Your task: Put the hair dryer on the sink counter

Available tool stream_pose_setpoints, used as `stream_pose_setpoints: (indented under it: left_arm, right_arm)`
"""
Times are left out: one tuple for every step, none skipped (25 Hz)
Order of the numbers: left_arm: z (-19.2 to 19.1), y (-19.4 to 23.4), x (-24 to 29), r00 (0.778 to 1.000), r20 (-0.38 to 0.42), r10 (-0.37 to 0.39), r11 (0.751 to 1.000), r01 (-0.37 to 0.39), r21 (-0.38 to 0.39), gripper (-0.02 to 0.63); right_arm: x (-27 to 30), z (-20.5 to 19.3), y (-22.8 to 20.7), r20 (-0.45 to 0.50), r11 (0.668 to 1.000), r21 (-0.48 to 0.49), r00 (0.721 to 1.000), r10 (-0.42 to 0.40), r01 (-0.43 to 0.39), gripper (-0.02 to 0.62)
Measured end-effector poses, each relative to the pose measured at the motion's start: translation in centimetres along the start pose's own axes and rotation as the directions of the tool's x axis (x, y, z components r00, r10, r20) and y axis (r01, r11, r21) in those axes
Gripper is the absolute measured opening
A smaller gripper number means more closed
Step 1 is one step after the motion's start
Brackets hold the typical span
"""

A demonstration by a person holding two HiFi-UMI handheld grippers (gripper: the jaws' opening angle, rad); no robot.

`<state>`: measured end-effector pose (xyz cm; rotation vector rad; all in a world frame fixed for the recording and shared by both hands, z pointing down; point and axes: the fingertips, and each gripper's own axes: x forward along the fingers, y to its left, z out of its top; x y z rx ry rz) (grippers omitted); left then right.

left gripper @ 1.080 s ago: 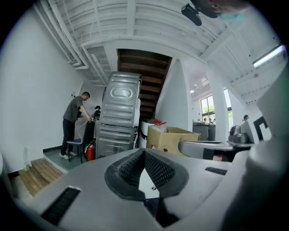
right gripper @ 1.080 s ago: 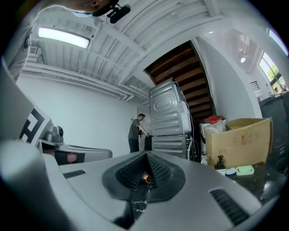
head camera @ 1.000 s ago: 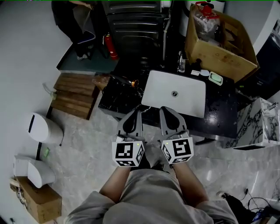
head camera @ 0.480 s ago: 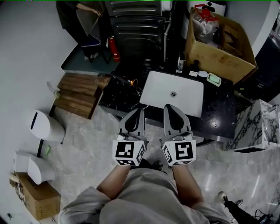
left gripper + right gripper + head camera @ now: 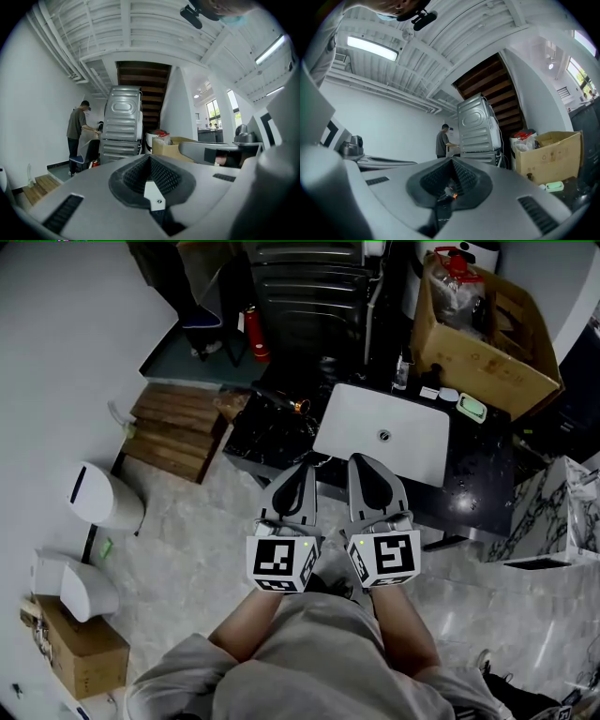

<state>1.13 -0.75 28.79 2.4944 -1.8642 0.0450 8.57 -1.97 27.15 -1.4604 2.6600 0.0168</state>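
A black sink counter with a white basin lies ahead of me in the head view. On its dark left part rests a dark thing with a copper-orange end, which looks like the hair dryer. My left gripper and right gripper hover side by side at the counter's near edge, pointing level. Both are shut and hold nothing. In the left gripper view the left gripper has its ribbed pads pressed together. The right gripper looks the same in the right gripper view, with an orange glint behind its pads.
A big cardboard box stands behind the counter, with a green soap dish by the basin. Wooden steps, a red extinguisher and a white bin are to the left. A grey metal machine and a person are beyond.
Both grippers have risen a little and edged toward the counter, staying shut and side by side. The head view has shifted slightly.
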Motion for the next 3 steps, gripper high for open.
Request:
stream_pose_setpoints:
  left_arm:
    - [-0.01,0.18,-0.11,1.000,0.000,0.003,1.000,-0.003,0.001,0.012]
    - [-0.03,0.36,-0.21,1.000,-0.001,0.005,1.000,-0.005,0.001,0.012]
    - [-0.05,0.54,-0.30,1.000,-0.001,0.006,1.000,-0.006,0.001,0.012]
  right_arm:
    - [0.09,-0.09,0.18,0.000,1.000,0.005,1.000,0.002,-0.002,0.009]
    - [0.18,-0.20,0.35,-0.001,1.000,0.011,1.000,0.002,-0.002,0.009]
    - [0.27,-0.31,0.52,-0.001,1.000,0.017,1.000,0.002,-0.002,0.009]
